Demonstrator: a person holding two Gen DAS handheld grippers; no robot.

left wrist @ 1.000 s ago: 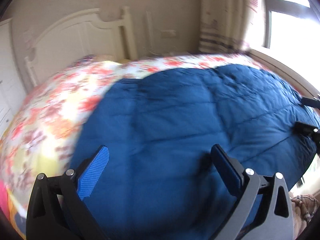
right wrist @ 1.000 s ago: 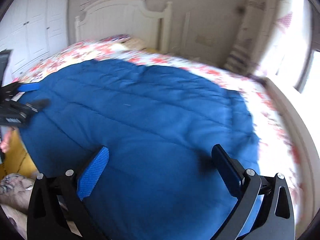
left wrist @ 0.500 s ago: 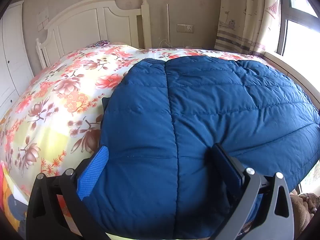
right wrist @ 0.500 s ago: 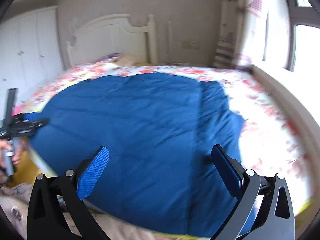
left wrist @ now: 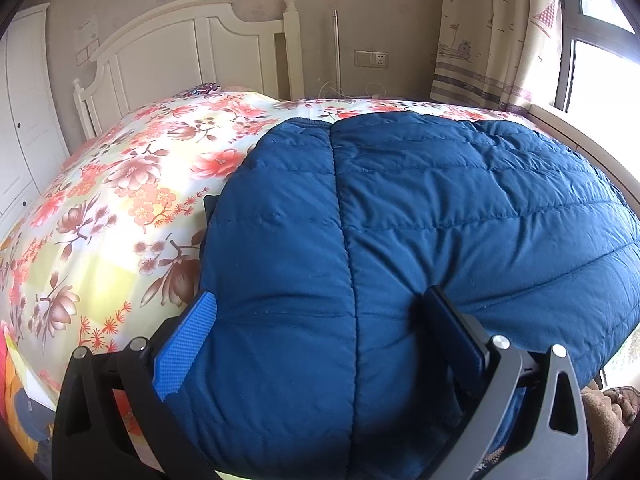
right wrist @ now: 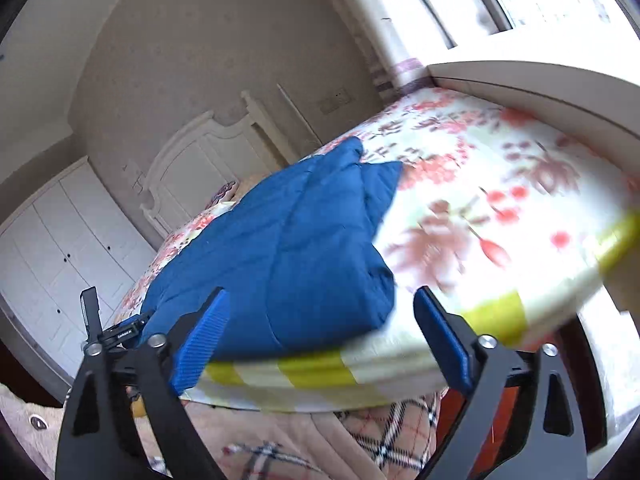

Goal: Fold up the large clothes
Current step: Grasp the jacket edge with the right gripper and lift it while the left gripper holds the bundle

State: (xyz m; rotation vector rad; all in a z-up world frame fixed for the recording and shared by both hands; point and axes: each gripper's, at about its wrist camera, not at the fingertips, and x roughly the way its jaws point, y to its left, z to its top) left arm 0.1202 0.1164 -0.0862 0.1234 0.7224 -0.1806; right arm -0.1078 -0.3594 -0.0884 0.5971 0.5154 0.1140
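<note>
A left gripper hangs wide open over the near edge of a blue quilted coat, its pads straddling the padded cloth without pinching it. The right gripper, tilted off the bed's corner, has just been narrowing its jaws a little — nothing lies between them, and they stay well apart. The coat lies spread on the floral bedspread, near the foot of the bed. A small white label on the left gripper's body shows in the right view, too tiny to read. Beyond — a white headboard and wall socket.
</note>
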